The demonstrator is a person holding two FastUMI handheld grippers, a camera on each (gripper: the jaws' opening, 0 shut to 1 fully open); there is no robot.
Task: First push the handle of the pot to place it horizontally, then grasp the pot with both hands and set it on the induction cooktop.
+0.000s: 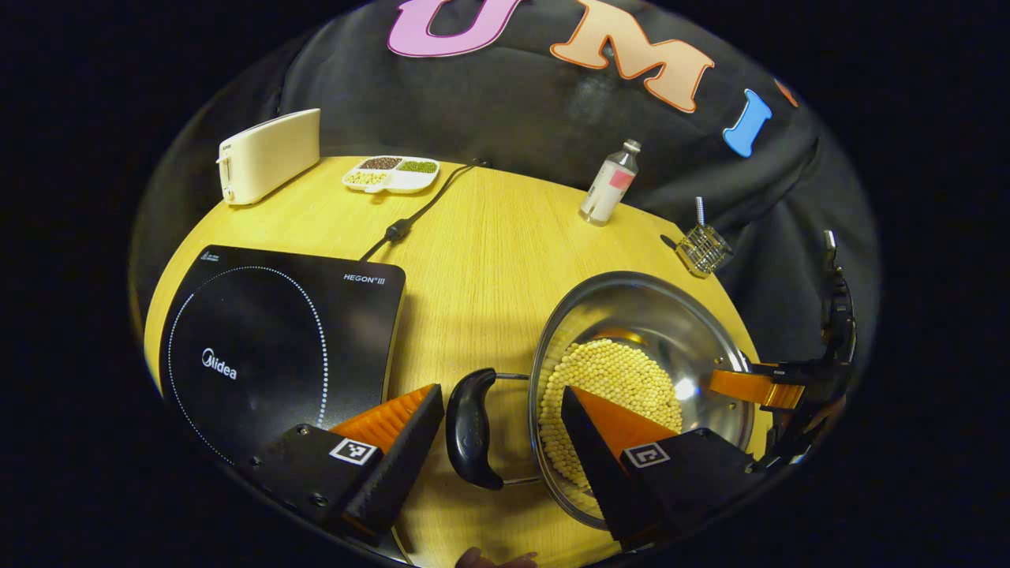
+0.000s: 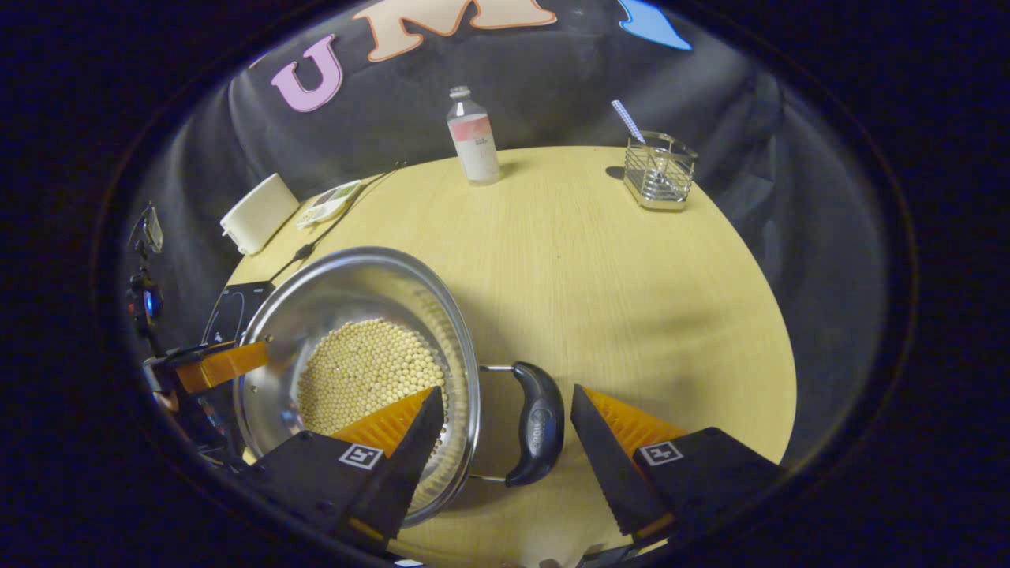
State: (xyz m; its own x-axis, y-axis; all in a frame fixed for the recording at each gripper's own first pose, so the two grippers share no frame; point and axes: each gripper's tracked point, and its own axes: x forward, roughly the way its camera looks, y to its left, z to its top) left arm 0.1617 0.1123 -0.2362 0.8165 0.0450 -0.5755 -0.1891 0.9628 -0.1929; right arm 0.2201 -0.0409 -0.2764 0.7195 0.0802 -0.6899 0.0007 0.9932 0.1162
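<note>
Toaster [image 1: 268, 155], snack tray [image 1: 390, 174], bottle [image 1: 610, 183] sitting upper frame on desk [image 1: 489, 237], pot [image 1: 639, 379] handle [image 1: 471, 428] lying sideways toward cooktop [image 1: 276, 339], both grippers' fingers [image 1: 398, 446] spreading wide, grasping nothing.

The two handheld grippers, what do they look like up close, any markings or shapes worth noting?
Each gripper, the left gripper and the right gripper, has two wedge-shaped fingers that taper to a point, with ribbed, toothed inner faces. Each finger sits on a blocky black mount bearing a small square black-and-white tag. Small screws show on the mounts.
</note>
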